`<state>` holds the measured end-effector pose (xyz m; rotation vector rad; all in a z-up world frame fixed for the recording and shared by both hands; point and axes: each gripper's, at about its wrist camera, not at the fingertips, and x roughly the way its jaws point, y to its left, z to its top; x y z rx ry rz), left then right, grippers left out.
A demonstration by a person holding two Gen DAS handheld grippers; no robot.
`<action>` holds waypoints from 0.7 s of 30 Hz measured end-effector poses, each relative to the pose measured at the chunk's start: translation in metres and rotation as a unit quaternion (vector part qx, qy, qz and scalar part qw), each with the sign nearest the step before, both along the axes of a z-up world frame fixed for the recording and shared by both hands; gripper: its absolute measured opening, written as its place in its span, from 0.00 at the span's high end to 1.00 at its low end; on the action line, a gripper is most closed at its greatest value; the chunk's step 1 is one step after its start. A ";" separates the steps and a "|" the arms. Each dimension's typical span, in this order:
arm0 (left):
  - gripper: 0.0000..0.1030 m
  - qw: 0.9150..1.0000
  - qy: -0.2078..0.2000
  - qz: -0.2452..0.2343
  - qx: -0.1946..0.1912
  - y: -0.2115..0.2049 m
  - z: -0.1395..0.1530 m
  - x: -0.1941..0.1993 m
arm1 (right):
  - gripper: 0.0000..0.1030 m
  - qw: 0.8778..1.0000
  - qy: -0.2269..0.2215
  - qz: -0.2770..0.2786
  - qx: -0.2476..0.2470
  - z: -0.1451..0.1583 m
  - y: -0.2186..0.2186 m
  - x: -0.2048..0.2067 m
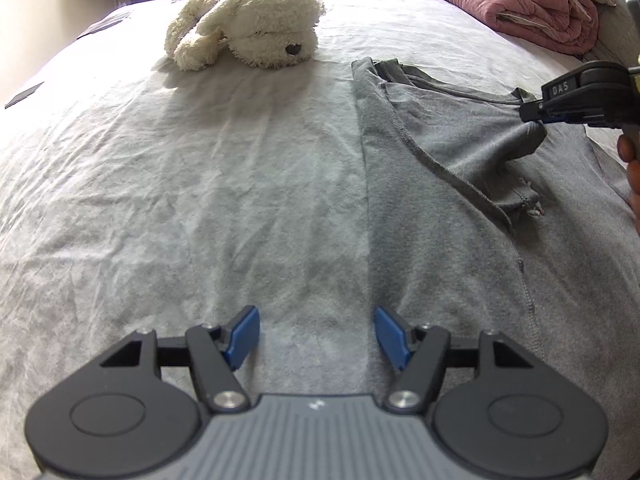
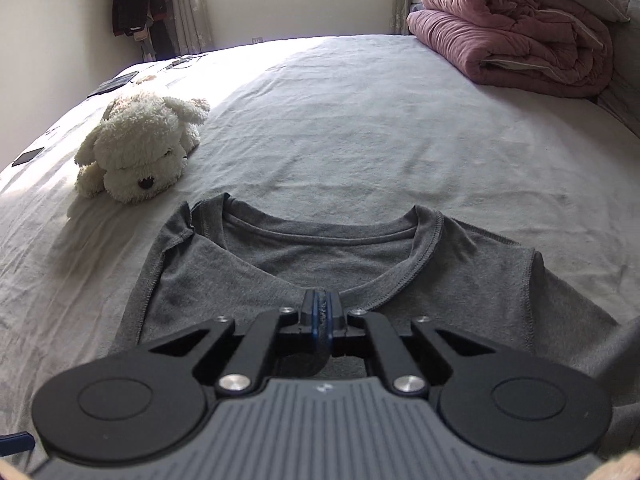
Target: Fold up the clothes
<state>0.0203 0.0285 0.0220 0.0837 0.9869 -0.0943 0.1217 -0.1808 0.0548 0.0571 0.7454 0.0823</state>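
Note:
A grey t-shirt [image 1: 460, 200] lies on the bed, its left side folded over; the neckline [image 2: 320, 236] faces the far side. My left gripper [image 1: 316, 336] is open and empty, low over the sheet at the shirt's left folded edge. My right gripper [image 2: 322, 304] is shut on a fold of the shirt's fabric just below the collar. It also shows in the left wrist view [image 1: 532, 114], pinching the cloth and lifting it slightly.
A cream plush dog [image 1: 248, 28] lies on the grey bedsheet [image 1: 160, 180] left of the shirt. A folded pink quilt [image 2: 516, 28] sits at the far right. Dark flat items [image 2: 28, 157] lie near the bed's left edge.

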 end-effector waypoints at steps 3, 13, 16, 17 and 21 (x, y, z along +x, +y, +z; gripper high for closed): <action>0.35 1.000 -0.001 -0.001 0.002 0.000 0.000 0.000 | 0.96 1.000 0.012 -0.011 -0.020 -0.004 0.002 0.001; 0.31 1.000 -0.001 -0.005 0.007 0.000 -0.001 0.000 | 0.96 0.998 0.039 -0.047 0.010 -0.005 -0.002 0.004; 0.31 1.000 -0.001 -0.005 0.006 0.001 -0.001 0.000 | 0.96 0.994 0.086 -0.072 0.016 -0.025 -0.010 0.020; 0.31 1.000 -0.002 -0.005 0.007 0.001 -0.001 0.000 | 0.96 0.993 0.088 -0.078 0.028 -0.027 -0.013 0.022; 0.31 1.000 -0.003 -0.008 0.011 -0.001 -0.001 -0.001 | 0.81 0.994 0.066 -0.070 0.042 -0.023 -0.012 0.016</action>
